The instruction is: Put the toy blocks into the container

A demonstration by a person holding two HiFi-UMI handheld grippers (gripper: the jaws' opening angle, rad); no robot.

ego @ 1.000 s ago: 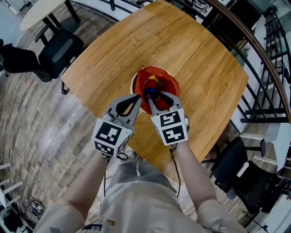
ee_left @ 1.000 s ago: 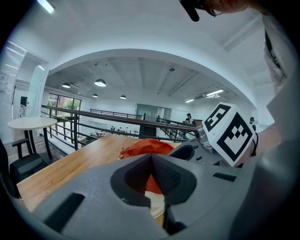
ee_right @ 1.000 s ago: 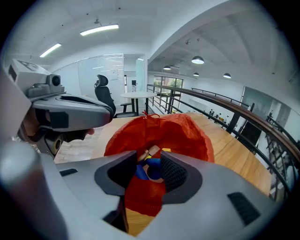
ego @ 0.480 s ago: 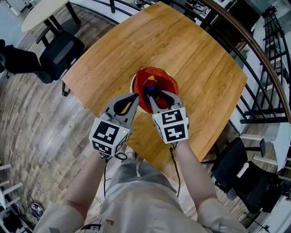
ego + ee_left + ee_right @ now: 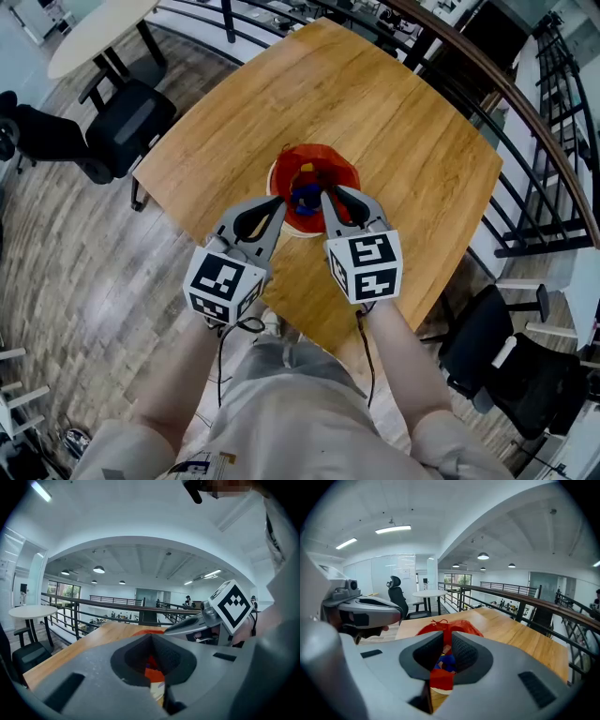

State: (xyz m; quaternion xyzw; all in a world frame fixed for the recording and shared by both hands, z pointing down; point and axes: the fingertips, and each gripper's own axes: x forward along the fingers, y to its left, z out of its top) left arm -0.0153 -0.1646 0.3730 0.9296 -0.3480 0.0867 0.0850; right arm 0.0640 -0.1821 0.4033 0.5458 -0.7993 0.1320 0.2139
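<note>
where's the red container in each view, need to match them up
Head view: red container at centre, on the wooden table.
Left gripper view: a red sliver just below centre, table to its left.
Right gripper view: just below centre, table stretching right.
Shared landmark: the wooden table.
</note>
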